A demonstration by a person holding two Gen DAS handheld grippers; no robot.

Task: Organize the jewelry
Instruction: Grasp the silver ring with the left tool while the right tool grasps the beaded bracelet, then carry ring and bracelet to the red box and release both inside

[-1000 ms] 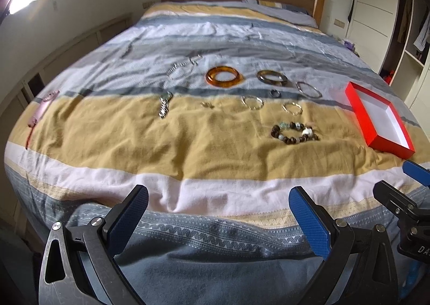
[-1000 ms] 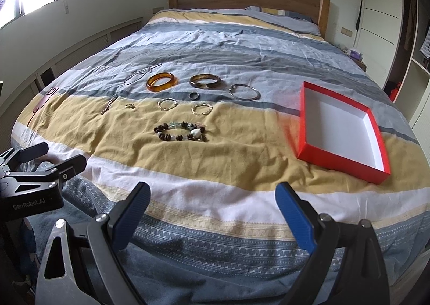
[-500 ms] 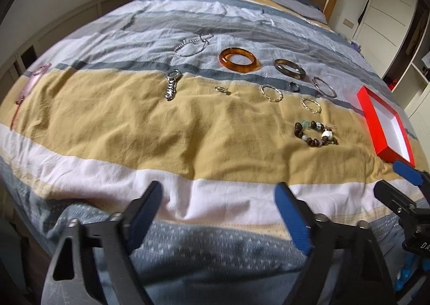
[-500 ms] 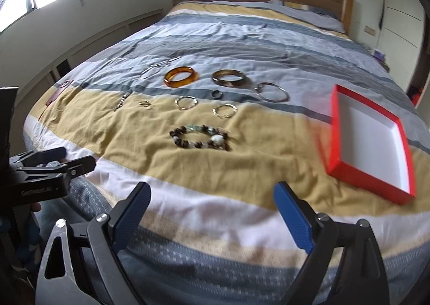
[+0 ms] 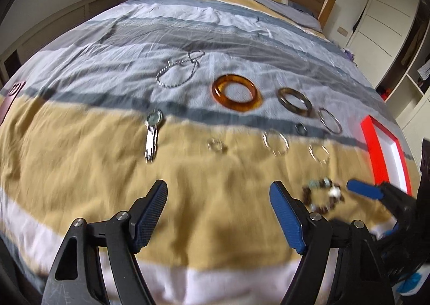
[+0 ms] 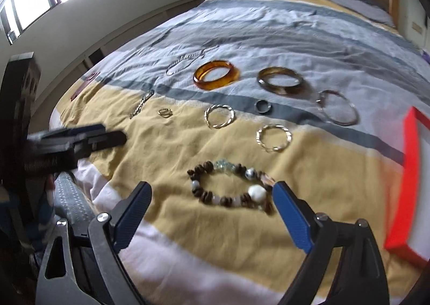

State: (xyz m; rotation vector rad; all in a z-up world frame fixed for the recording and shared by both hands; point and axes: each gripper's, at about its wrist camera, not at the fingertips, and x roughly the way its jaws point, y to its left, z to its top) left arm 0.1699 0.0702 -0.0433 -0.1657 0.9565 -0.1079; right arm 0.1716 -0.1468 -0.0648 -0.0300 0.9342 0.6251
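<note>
Left wrist view: looking down a bed (image 5: 80, 159) with a striped yellow, grey and white cover, jewelry laid out across it. Left gripper (image 5: 217, 213) in the foreground, spread wide and holding nothing, poised over bare yellow fabric. Straight ahead and well apart, a small watch (image 5: 152, 133) lying lengthwise away from the camera. Further back, a bead chain (image 5: 178, 69), an amber bangle (image 5: 236, 92), a darker bangle (image 5: 295, 102) and a thin silver hoop (image 5: 330, 120). Closer in, blurred, a tiny pair of rings (image 5: 217, 145), two twisted gold hoops and a dark ring (image 5: 301, 128). Off to the right, beside the right-hand finger, a beaded bracelet (image 5: 322, 196), with a blue fingertip of the right gripper just beyond it. Red tray (image 5: 376, 154) at the far right edge.

Right wrist view: right gripper (image 6: 212, 205) also wide apart and empty. Beaded bracelet (image 6: 231, 188) lying flat directly between the two fingers, its long axis running left to right across the opening, its right end almost touching the right-hand finger. Red tray (image 6: 409, 159) just off to the right. Left gripper (image 6: 80, 138) seen side-on at left, well apart from the bracelet.

Clearly the nearer tool for the bracelet: the right one, with the tray on its own side.
</note>
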